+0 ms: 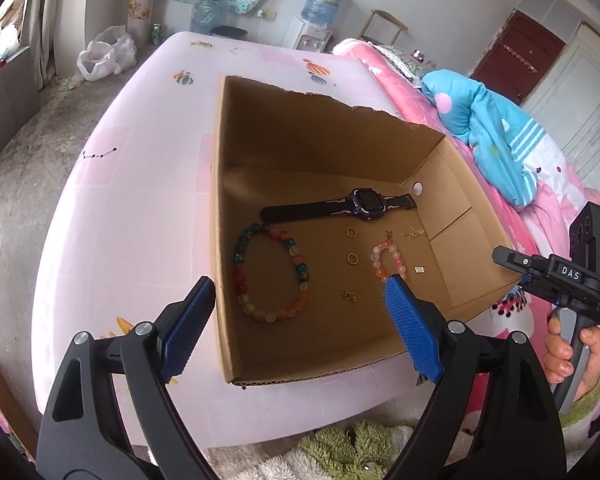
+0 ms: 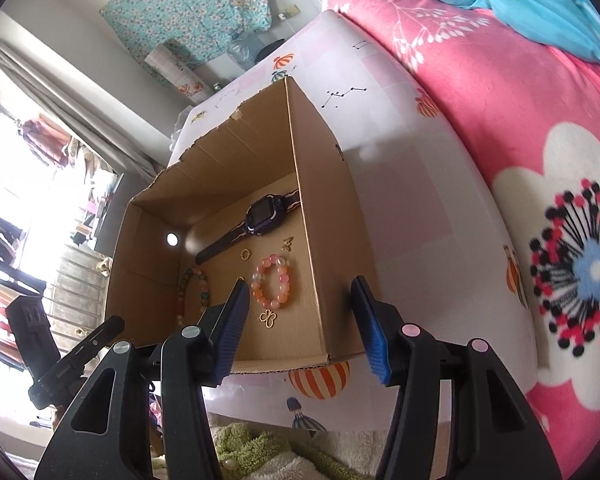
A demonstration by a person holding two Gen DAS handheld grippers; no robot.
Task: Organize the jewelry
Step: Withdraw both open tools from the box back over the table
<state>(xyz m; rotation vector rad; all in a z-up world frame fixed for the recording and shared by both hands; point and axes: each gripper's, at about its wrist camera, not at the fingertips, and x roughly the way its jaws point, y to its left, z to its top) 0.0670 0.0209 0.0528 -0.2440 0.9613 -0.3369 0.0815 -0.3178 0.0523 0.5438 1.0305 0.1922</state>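
Table (image 1: 140, 200) beside pink bed (image 1: 400, 80)

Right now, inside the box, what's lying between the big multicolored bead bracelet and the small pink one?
In the left wrist view, one gold ring lies on the cardboard floor between the big bracelet and the small pink bracelet; otherwise bare.
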